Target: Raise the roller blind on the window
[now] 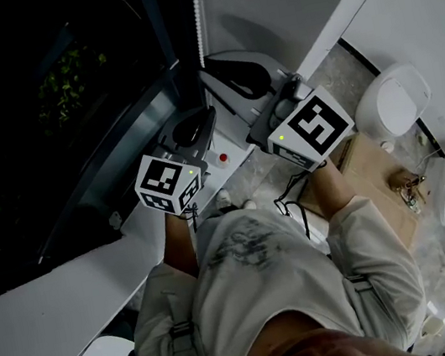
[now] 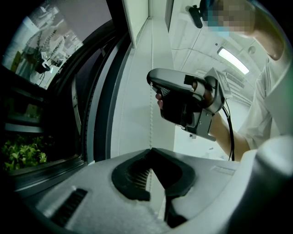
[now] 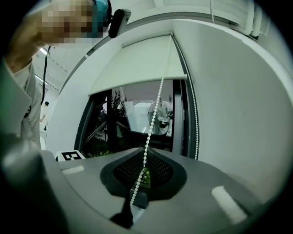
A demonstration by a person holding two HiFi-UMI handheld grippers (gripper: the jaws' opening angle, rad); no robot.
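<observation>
The roller blind [image 3: 137,68] is partly rolled up above the dark window [image 1: 40,111]. Its white bead chain [image 3: 158,98] hangs straight down beside the window frame. My left gripper [image 2: 150,150] is shut on the bead chain [image 2: 150,119], which runs in at the meeting jaw tips. Above it, my right gripper [image 2: 155,89] sits higher on the same chain. In the right gripper view, that gripper [image 3: 147,149] has its tips together with the chain passing between them. From the head view, the left gripper [image 1: 200,121] and right gripper [image 1: 243,75] lie close together under the chain [image 1: 196,15].
A white windowsill [image 1: 71,285] runs along the window's foot, with a small red-topped object [image 1: 223,158] on it. A cardboard box [image 1: 370,157] and white round housings [image 1: 396,99] lie on the floor to the right. Green plants [image 2: 23,155] show outside the glass.
</observation>
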